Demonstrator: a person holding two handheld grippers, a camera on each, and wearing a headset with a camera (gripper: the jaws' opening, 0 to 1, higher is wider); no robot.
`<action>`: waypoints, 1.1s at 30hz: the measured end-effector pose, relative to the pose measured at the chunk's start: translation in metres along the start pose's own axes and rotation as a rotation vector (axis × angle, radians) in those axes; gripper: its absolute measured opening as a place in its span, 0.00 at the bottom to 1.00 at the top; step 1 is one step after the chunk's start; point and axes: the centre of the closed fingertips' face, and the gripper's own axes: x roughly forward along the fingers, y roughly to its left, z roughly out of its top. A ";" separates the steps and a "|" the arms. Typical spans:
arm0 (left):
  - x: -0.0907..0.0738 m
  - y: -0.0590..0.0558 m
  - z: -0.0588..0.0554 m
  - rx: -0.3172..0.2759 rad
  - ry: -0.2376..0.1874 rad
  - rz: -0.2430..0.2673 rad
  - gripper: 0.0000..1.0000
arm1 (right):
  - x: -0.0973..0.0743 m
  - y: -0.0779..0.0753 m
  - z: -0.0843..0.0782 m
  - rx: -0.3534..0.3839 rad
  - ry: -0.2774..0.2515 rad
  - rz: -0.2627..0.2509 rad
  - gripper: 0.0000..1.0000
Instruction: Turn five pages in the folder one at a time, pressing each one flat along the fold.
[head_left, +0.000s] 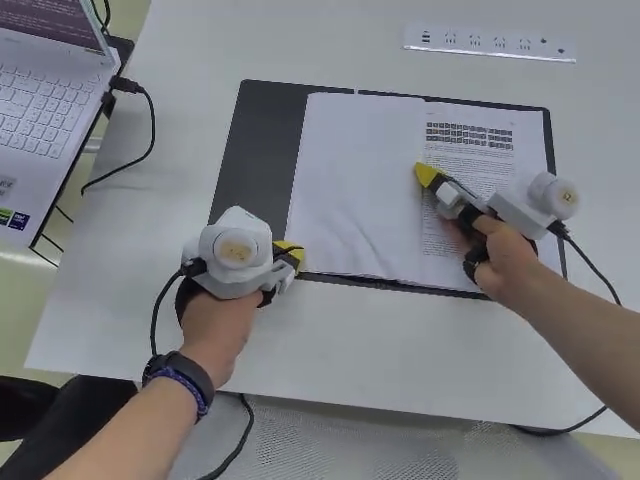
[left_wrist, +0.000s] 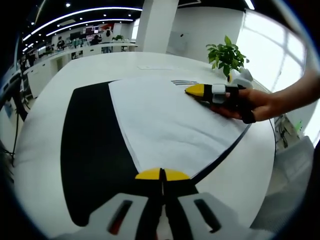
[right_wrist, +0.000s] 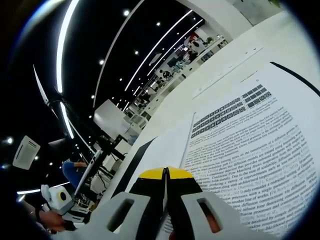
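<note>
Head view: right tongs (head_left: 424, 175), pressed together, rest tip-first on the page (head_left: 485, 165); left tongs (head_left: 292, 255), likewise, by the folder (head_left: 255, 150).

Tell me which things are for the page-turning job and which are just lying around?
For the job: folder, blank page, printed page, left hand-held gripper, right hand-held gripper.
Just lying about: laptop, power strip, plant.

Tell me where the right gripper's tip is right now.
In the head view, the yellow tip of the right gripper lies on the open folder, at the fold between the blank page and the printed page.
</note>
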 end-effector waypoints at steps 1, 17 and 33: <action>0.000 0.000 0.000 -0.001 -0.001 0.000 0.00 | -0.002 0.001 -0.002 0.002 -0.005 -0.002 0.00; -0.001 0.000 0.000 0.011 -0.010 0.000 0.00 | -0.039 0.020 -0.034 0.011 0.007 0.001 0.00; 0.000 0.000 -0.001 -0.005 -0.029 0.001 0.00 | -0.066 0.019 -0.061 0.013 0.053 0.003 0.00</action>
